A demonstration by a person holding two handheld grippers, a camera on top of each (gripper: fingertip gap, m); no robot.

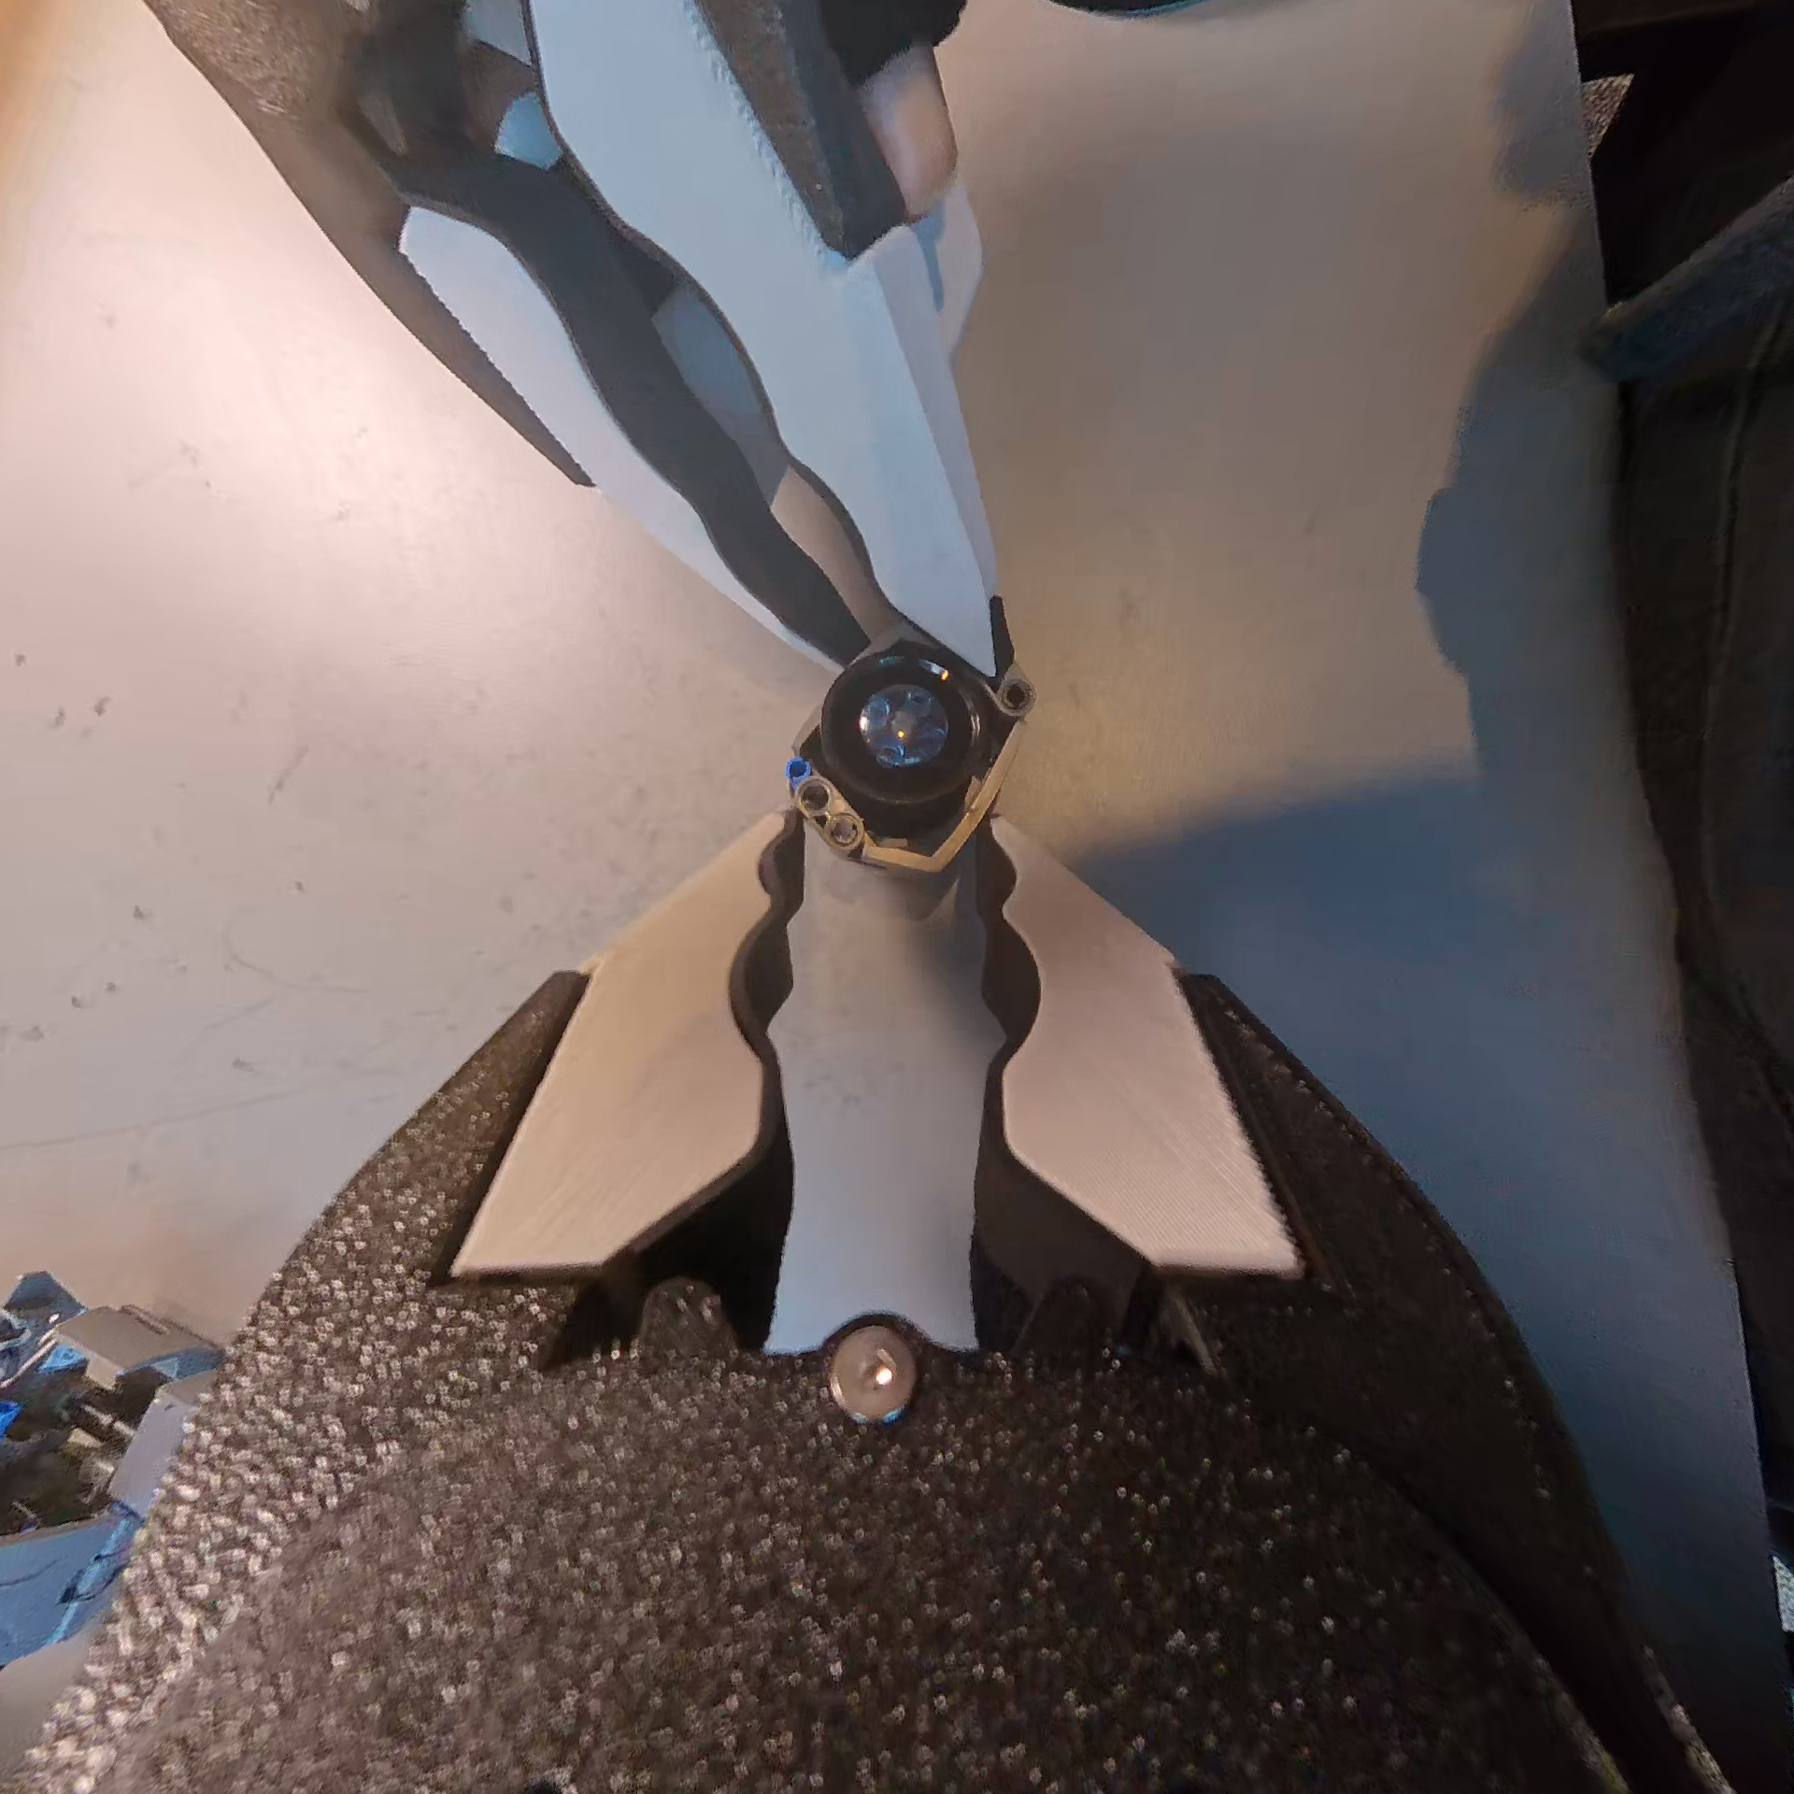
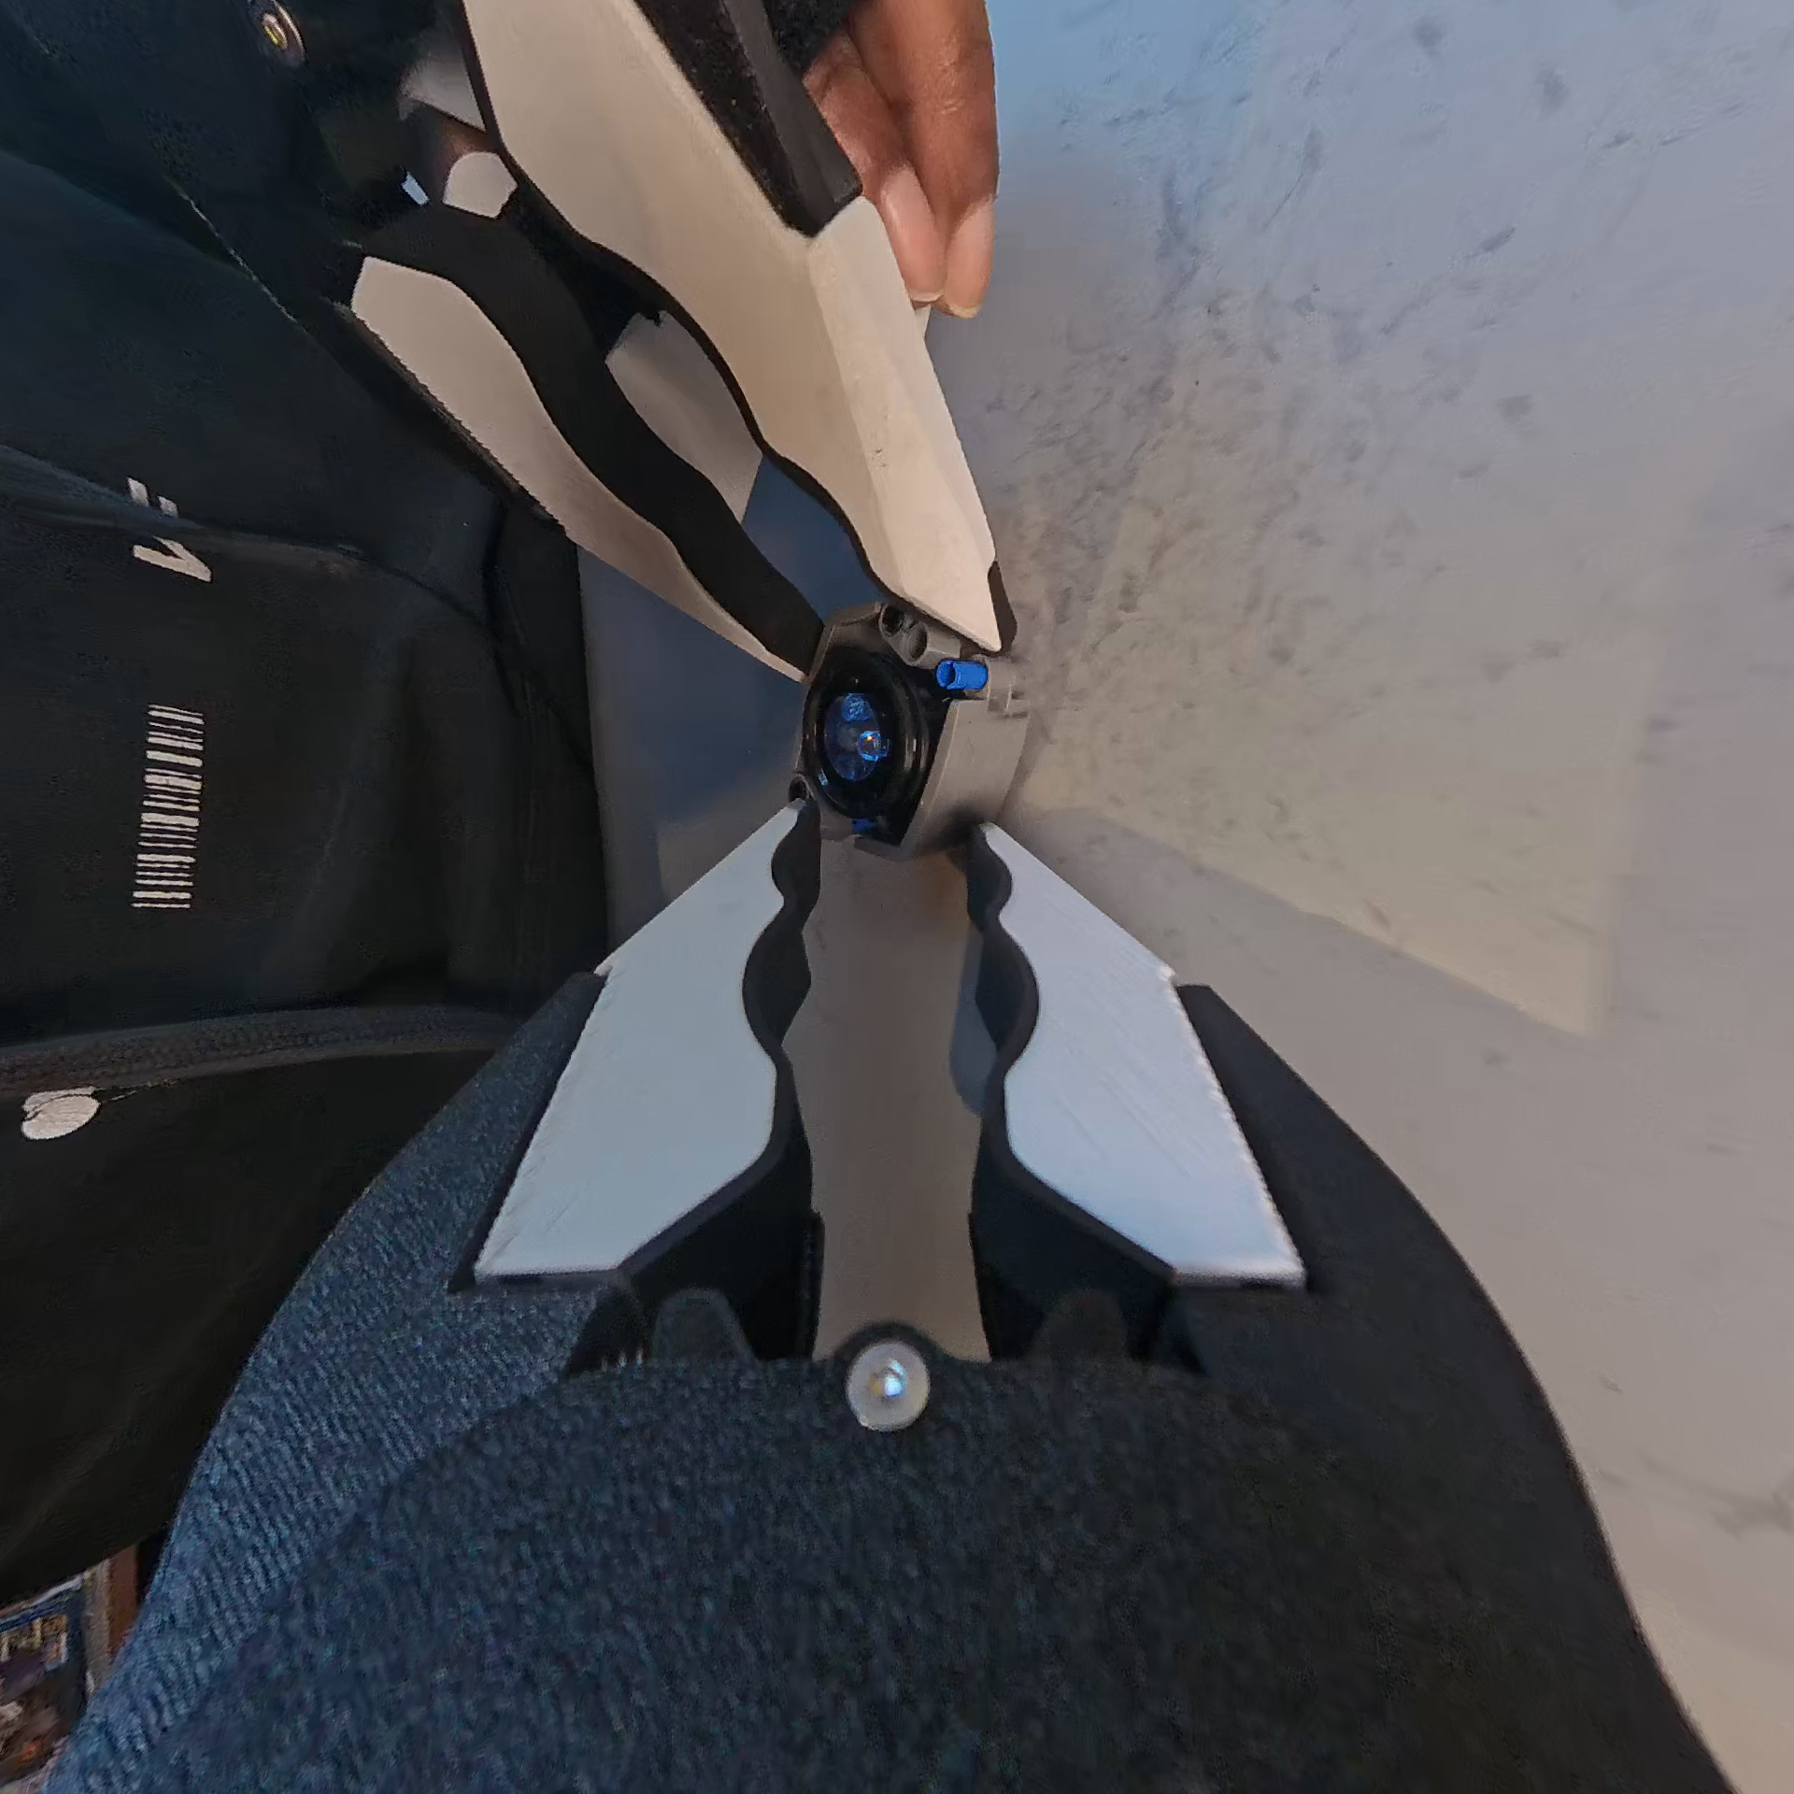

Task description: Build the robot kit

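Note:
A small grey block (image 1: 971, 815) with a round black lens-like part (image 1: 903, 728) and a blue pin (image 1: 796, 770) is held just above the white table (image 1: 291, 582). My left gripper (image 1: 888, 830) is shut on its near side. My right gripper (image 1: 922, 650) comes in from the top of the view and grips the opposite side. In the right wrist view the same block (image 2: 961, 777) with the blue pin (image 2: 961, 675) sits between my right gripper (image 2: 891, 825) below and my left gripper (image 2: 903, 650) above.
A pile of grey and blue parts (image 1: 68, 1378) lies at the lower left. A person's dark clothing (image 2: 243, 777) borders the table edge, and a hand (image 2: 932, 194) holds the far gripper. The white table surface (image 2: 1359, 485) spreads to the right. The grippers are tip to tip, or close to it.

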